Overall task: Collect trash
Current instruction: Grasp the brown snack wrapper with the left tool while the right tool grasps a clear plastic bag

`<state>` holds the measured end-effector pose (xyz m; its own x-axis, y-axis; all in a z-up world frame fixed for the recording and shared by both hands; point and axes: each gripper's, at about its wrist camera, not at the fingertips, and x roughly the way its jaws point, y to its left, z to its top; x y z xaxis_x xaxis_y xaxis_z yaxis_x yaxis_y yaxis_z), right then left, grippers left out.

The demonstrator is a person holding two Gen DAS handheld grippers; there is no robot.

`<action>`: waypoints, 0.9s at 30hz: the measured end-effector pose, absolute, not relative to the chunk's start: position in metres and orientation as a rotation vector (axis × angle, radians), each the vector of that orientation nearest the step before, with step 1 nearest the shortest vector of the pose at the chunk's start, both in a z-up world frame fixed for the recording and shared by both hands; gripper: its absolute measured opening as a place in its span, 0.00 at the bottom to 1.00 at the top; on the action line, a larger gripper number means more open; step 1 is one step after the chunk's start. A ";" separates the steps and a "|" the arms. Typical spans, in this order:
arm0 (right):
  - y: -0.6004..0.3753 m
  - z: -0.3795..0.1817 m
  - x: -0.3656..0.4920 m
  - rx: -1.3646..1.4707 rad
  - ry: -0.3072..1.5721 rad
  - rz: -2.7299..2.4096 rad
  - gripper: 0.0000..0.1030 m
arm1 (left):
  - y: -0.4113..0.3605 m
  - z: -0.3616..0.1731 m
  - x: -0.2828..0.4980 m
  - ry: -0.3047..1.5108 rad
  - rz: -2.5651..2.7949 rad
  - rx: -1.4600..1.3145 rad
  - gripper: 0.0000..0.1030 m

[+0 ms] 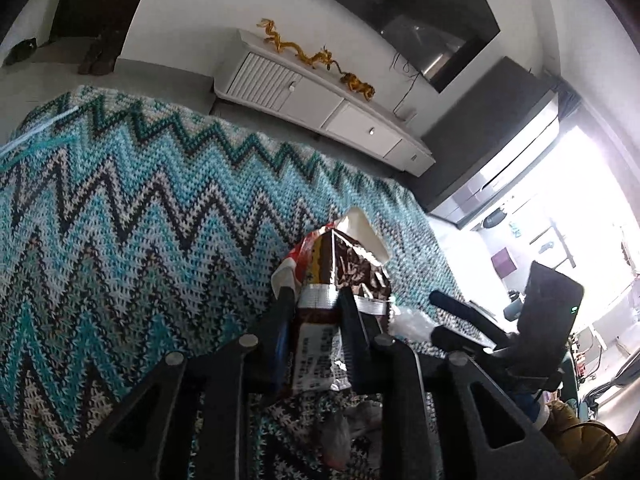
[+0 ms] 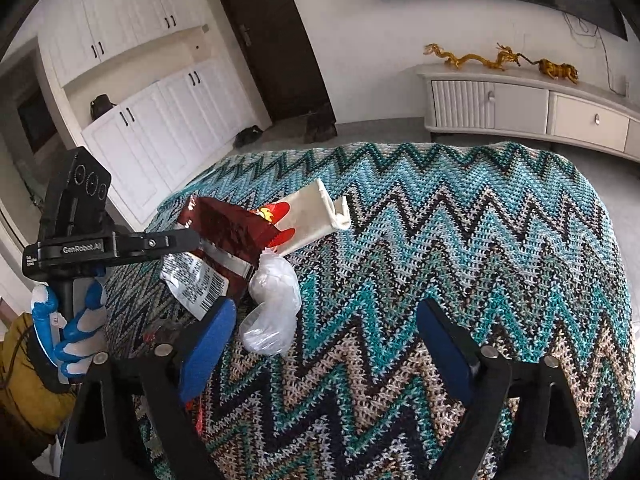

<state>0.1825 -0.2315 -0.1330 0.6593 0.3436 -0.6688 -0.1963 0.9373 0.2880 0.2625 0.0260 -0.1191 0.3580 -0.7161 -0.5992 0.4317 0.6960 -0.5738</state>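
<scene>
White cabinets [image 2: 160, 128], a dark door [image 2: 272, 40] and a low white sideboard [image 2: 520, 108] carrying gold dragon figures [image 2: 500, 60] line the room behind a surface draped in a teal zigzag knitted blanket [image 2: 460, 240]. What lies under the blanket cannot be told. Near its left edge, as the right wrist view shows it, the left gripper [image 1: 314, 300] has its fingers [image 1: 280, 312] pinching a dark red snack wrapper [image 2: 232, 232], silver inside, with a printed label and barcode; the wrapper is raised off the blanket. A gloved hand [image 2: 72, 328] in blue and white holds that gripper's handle. A cream and red paper sleeve [image 2: 316, 216] lies just behind the wrapper, touching it. A crumpled clear plastic bag [image 2: 272, 308] rests on the blanket just beside the wrapper, toward the near edge. The right gripper [image 2: 324, 344] hovers over the blanket with its blue-padded fingers [image 2: 208, 340] spread wide, nothing pressed between them; the plastic bag lies just ahead of its left finger
</scene>
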 end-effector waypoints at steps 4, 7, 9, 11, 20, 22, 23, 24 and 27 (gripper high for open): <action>-0.227 -0.136 0.189 0.194 0.801 0.321 0.80 | 0.036 -0.113 0.261 0.924 -0.769 -0.374 0.18; -0.220 -0.136 0.194 0.188 0.804 0.341 0.76 | 0.046 -0.110 0.261 0.911 -0.776 -0.406 0.13; -0.214 -0.136 0.198 0.179 0.807 0.353 0.75 | 0.052 -0.108 0.262 0.905 -0.775 -0.424 0.13; -0.210 -0.137 0.201 0.175 0.811 0.365 0.73 | 0.054 -0.105 0.262 0.896 -0.763 -0.424 0.13; -0.189 -0.144 0.216 0.159 0.835 0.408 0.56 | 0.076 -0.095 0.250 0.859 -0.723 -0.431 0.12; -0.188 -0.146 0.217 0.168 0.842 0.411 0.51 | 0.079 -0.093 0.247 0.854 -0.711 -0.423 0.12; -0.187 -0.147 0.218 0.173 0.847 0.413 0.51 | 0.081 -0.093 0.246 0.853 -0.706 -0.421 0.12; -0.185 -0.149 0.219 0.176 0.853 0.414 0.49 | 0.082 -0.093 0.246 0.854 -0.701 -0.419 0.12; -0.187 -0.151 0.221 0.186 0.866 0.417 0.35 | 0.082 -0.091 0.243 0.857 -0.686 -0.409 0.12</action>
